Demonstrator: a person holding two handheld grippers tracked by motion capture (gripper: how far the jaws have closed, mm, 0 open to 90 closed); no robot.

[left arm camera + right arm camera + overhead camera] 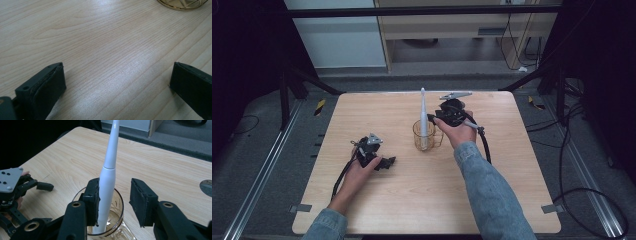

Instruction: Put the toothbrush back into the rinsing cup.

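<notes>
A white electric toothbrush [423, 116] [108, 177] stands upright, leaning slightly, in an amber glass cup [424, 137] [117, 218] near the middle of the wooden table [412, 200]. My right gripper [431, 119] [116, 200] reaches in from the cup's right side, its jaws on either side of the toothbrush handle just above the rim. One pad lies against the handle and the other stands clear of it, so the jaws are open. My left gripper [388, 162] [117, 80] rests on the table left of the cup, jaws wide open over bare wood.
The cup's base [182, 3] shows at the top right of the left gripper view. Black frame legs and cables lie on the floor around the table. A cable trails from each gripper across the tabletop.
</notes>
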